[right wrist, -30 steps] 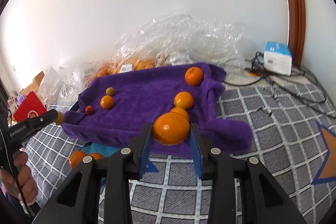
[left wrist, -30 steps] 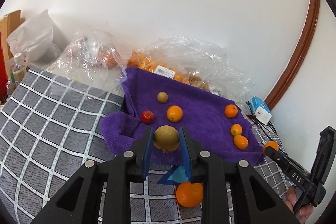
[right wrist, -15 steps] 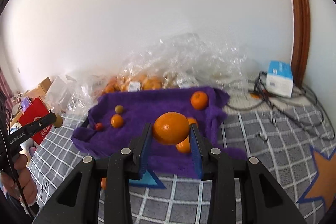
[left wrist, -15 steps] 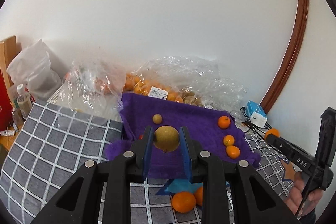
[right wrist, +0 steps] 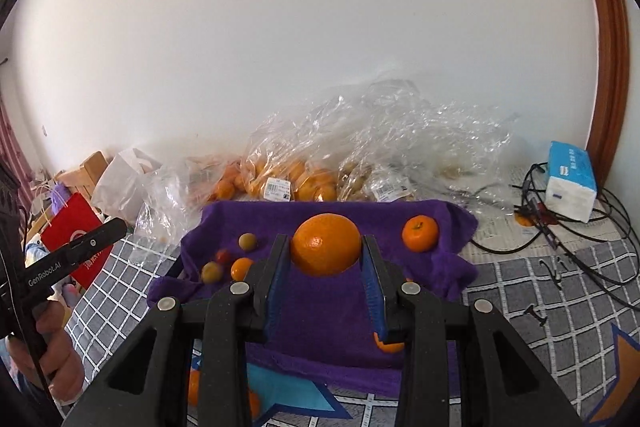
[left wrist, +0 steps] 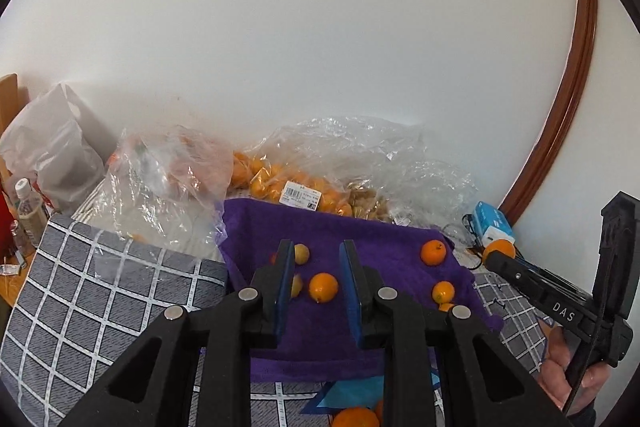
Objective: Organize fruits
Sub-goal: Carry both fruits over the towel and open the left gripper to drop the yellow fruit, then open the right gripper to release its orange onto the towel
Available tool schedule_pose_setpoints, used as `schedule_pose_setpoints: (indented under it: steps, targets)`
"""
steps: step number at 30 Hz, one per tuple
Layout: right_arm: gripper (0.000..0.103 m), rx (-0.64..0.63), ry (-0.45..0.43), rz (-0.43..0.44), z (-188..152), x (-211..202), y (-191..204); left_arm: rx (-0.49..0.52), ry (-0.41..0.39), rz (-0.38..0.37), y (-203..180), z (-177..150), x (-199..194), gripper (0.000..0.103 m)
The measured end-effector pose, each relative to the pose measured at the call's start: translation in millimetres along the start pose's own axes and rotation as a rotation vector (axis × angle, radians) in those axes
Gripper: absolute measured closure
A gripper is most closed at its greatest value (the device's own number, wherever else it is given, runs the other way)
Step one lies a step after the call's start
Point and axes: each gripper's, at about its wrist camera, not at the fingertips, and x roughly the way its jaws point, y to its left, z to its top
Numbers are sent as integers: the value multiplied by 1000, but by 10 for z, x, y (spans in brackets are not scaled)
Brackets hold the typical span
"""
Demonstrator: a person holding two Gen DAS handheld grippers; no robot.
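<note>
Right gripper (right wrist: pixel 325 269): clamped on the large orange (right wrist: pixel 326 243), held above the purple towel (right wrist: pixel 320 311).
Left gripper (left wrist: pixel 316 277): fingers apart, nothing held; a small orange (left wrist: pixel 323 287) is seen between them on the towel below.
Placement: open towel lies directly ahead of the held orange.
Obstacles: a mandarin (right wrist: pixel 419 233) to the right, small fruits (right wrist: pixel 228 261) to the left.

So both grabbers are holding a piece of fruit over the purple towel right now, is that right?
Only one is. In the right wrist view, the right gripper is shut on a large orange above the purple towel. In the left wrist view, the left gripper is open and holds nothing; a small orange lies on the towel beyond its fingers.
</note>
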Motion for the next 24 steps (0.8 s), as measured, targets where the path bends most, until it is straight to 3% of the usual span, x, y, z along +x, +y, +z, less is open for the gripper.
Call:
schedule_pose_setpoints:
  steps: [7,15,24]
  targets:
    - [68,-15,132,-4,-273,448,-10,-41,64,17,207,-127,270,81]
    - [68,-13,178,-7,-375,607,-63,-67,145,21,334,-232,476,81]
    - [68,-21,255,-10,-508,854,-59,-22,186,27,268,-304,576,81]
